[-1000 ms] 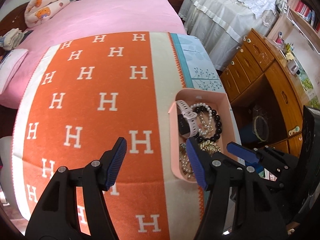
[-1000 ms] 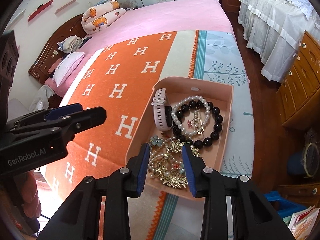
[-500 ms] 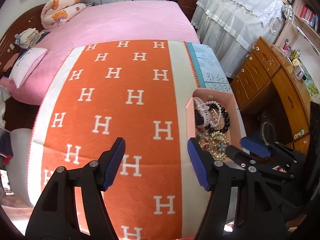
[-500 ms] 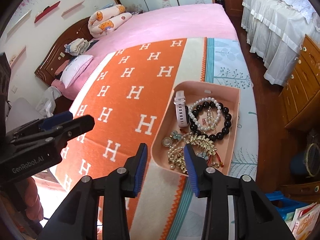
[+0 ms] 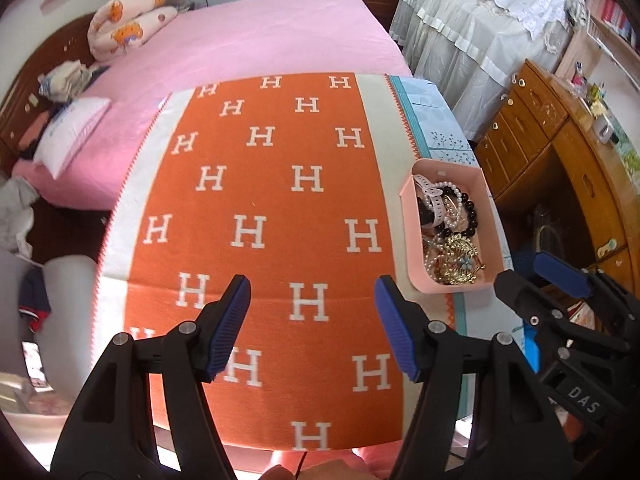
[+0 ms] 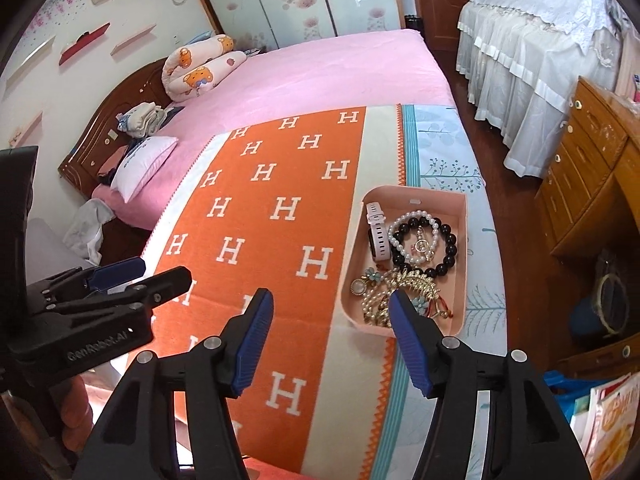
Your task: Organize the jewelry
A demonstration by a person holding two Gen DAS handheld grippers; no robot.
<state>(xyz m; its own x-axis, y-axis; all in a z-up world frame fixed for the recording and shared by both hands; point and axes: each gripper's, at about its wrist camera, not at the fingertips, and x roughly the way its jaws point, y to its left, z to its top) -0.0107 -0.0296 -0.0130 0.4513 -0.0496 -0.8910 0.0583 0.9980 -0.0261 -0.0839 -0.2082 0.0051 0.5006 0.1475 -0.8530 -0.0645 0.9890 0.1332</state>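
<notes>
Pink tray (image 6: 420, 196) sat at right edge of orange blanket (image 6: 256, 216). Inside: white watch (image 6: 378, 232) at far left, pearl bracelet (image 6: 414, 216) and black bead bracelet (image 6: 448, 248) overlapping, gold tangle (image 6: 404, 292) at near end. No jewelry seen on blanket.

Left gripper (image 5: 312, 326) hovered over blanket, jaws wide apart, empty. Right gripper (image 6: 332, 340) hovered by tray's near left corner, jaws apart, empty.

Scene fit either jewelry all gathered or sorting still ahead. If lifting any piece: best taken singly, clear of tangle; overlapped bracelets likely to snag.
</notes>
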